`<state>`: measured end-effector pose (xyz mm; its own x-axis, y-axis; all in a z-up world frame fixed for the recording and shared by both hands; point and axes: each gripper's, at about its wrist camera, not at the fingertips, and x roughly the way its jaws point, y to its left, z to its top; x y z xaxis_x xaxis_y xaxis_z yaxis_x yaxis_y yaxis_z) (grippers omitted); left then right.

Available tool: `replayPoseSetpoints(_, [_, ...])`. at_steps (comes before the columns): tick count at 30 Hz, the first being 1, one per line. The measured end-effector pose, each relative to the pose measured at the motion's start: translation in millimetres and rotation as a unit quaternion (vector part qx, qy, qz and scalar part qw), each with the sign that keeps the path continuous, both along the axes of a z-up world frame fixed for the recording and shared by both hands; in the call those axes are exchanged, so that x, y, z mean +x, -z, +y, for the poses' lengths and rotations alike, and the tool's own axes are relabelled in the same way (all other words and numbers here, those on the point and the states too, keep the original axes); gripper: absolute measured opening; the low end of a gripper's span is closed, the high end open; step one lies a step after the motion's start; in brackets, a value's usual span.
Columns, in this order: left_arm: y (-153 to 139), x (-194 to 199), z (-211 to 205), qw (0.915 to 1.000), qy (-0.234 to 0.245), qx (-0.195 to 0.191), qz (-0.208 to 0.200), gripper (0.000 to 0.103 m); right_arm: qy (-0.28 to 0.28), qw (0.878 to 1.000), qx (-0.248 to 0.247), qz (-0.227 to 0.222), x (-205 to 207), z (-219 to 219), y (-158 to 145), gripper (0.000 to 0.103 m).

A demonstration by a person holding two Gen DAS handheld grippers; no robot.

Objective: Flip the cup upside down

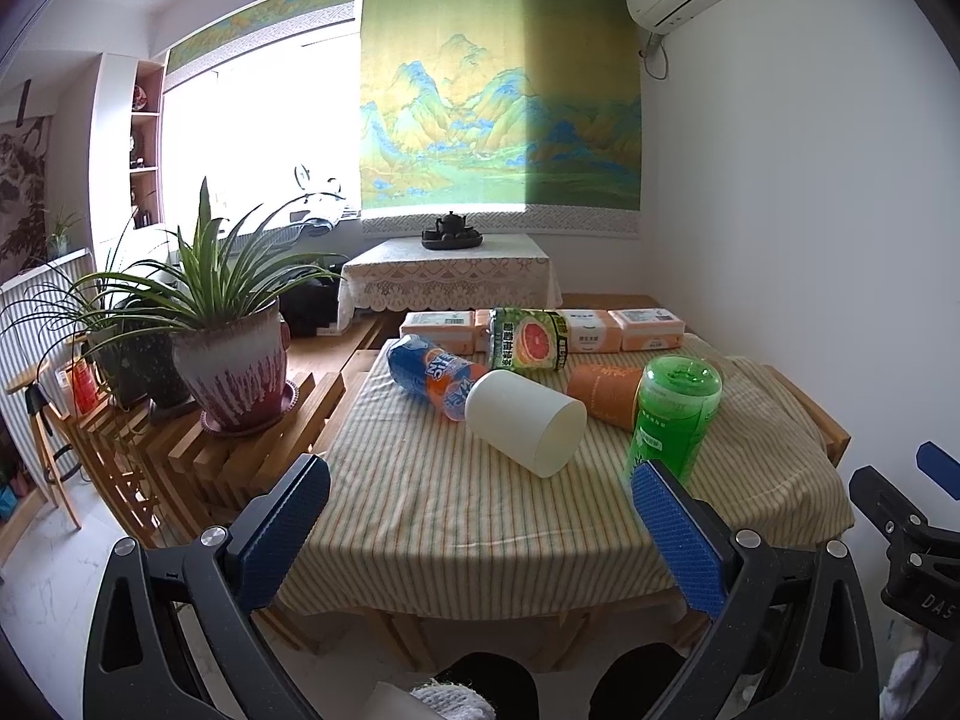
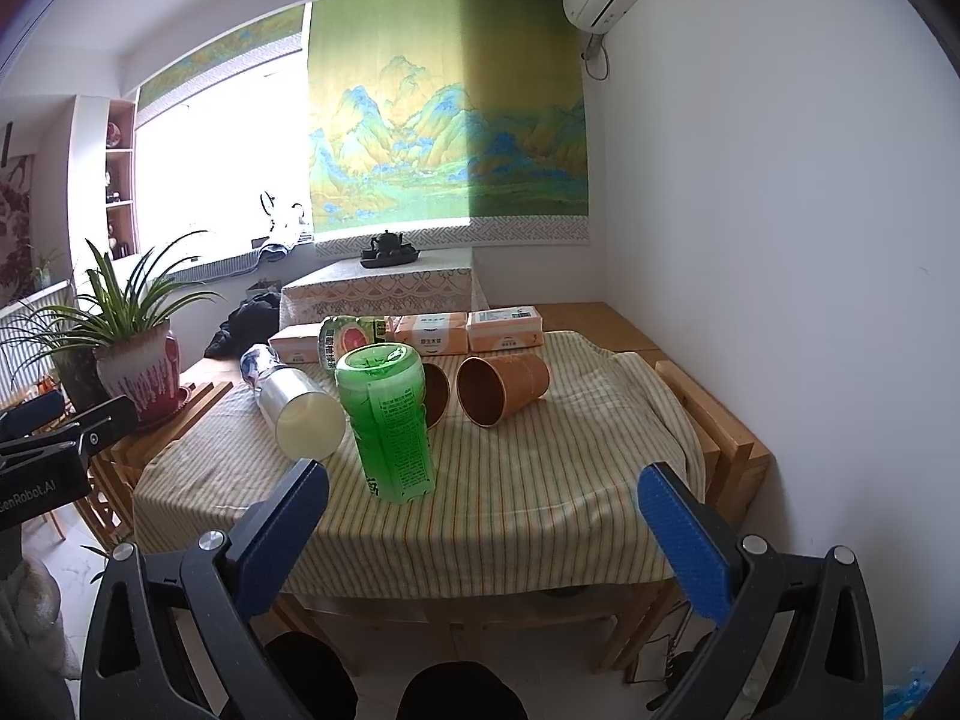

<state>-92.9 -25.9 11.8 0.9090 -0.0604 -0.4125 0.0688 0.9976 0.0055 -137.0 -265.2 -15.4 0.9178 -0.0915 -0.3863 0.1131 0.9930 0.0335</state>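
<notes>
A white cup [image 1: 525, 423] lies on its side on the striped tablecloth [image 1: 480, 516], mouth toward me; it also shows in the right wrist view [image 2: 303, 417]. Two orange paper cups lie on their sides: one [image 2: 503, 389] in plain view, the other [image 2: 437, 393] partly hidden behind the green bottle [image 2: 390, 420]. My left gripper [image 1: 480, 534] is open and empty, short of the table's near edge. My right gripper [image 2: 480, 534] is open and empty, also short of the near edge.
The green bottle [image 1: 669, 417] stands upright near the cups. An orange soda bottle [image 1: 435, 375] and a grapefruit drink can [image 1: 528, 339] lie behind. Tissue packs [image 1: 645, 330] line the far edge. Potted plants [image 1: 231, 360] stand on a wooden rack at left. White wall at right.
</notes>
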Motion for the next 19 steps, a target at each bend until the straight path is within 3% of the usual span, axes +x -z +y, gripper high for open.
replayPoseSetpoints(19, [2.0, 1.2, -3.3, 1.0000, 0.004, 0.004, -0.004, 0.102, -0.002, 1.000, 0.004, 0.011, 5.6, 0.4, 5.4, 0.102])
